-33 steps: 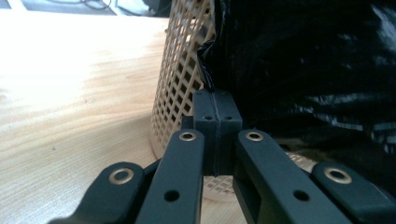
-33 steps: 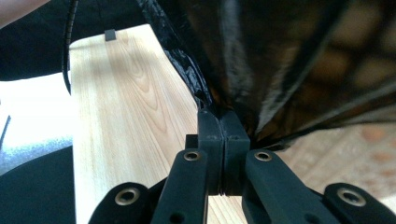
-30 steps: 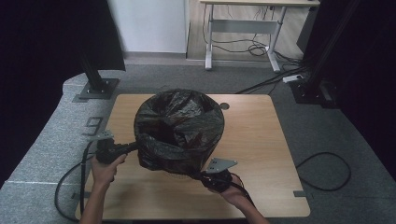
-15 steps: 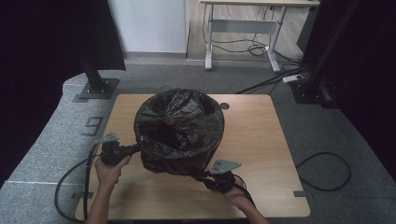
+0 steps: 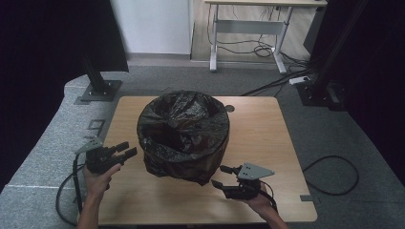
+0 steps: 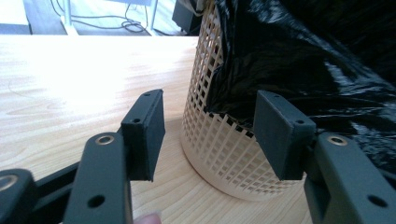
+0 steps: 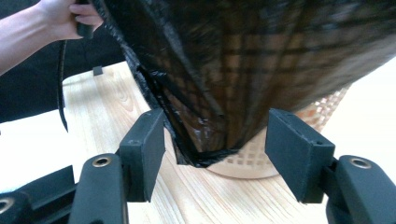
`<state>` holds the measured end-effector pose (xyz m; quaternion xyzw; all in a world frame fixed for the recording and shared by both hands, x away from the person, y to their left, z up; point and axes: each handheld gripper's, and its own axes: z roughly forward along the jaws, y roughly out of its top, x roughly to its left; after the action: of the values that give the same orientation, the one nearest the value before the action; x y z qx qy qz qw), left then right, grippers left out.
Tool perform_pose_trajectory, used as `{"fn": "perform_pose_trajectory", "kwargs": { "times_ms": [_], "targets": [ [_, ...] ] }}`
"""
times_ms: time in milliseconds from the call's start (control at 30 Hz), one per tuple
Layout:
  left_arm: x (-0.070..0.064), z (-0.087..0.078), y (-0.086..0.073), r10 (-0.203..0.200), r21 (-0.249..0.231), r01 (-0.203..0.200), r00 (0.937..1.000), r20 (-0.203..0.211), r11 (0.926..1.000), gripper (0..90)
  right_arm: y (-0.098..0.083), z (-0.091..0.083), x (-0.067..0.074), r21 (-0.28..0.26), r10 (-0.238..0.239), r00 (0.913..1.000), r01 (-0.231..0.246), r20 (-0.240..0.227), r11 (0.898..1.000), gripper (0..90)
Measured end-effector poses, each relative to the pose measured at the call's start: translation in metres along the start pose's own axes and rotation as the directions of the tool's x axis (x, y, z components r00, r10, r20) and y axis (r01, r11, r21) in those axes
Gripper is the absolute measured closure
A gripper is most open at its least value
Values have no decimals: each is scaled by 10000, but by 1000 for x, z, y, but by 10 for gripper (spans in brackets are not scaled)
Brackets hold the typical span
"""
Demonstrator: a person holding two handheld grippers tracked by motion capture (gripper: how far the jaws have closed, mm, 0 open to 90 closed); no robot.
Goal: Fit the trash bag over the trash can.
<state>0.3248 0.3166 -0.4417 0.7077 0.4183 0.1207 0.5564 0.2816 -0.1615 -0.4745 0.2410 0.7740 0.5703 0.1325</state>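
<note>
Left gripper (image 5: 125, 151): jaws spread, just been opening, nothing between; off left flank of black plastic bin liner (image 5: 184, 131). Liner draped over cream lattice plastic waste basket (image 6: 219, 140), standing upright mid-way on light wooden table (image 5: 267, 143); hem hangs short of base. Right gripper (image 5: 220, 175): jaws apart, just been opening, liner's lower corner loose between pads, unpinched. Step judged: release after pulling liner down. Next likely: re-pinch any slack hem, tug even, or withdraw.
</note>
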Motion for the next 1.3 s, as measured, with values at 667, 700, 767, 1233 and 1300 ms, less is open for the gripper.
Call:
{"fn": "perform_pose_trajectory", "kwargs": {
  "times_ms": [667,700,767,1233,1300],
  "targets": [
    [-13,0,-2,558,52,-560,9978,361,9984,386,61,-36,-17,-848,-81,9993,111,355,9963,342],
    [-14,0,-2,593,65,-596,9975,374,9982,386,68,-38,-19,-910,-99,9993,131,356,9958,341],
    [-16,0,-1,588,94,-594,9971,474,9982,386,80,-40,-20,-978,-134,9992,170,371,9951,337],
    [-26,5,1,1138,648,-1171,9921,534,9910,389,140,-29,-37,-1007,35,9994,-1,334,9949,319],
    [-26,4,1,1179,680,-1217,9914,574,9902,389,147,-26,-38,-995,3,9993,34,376,9950,319]
  ]
}}
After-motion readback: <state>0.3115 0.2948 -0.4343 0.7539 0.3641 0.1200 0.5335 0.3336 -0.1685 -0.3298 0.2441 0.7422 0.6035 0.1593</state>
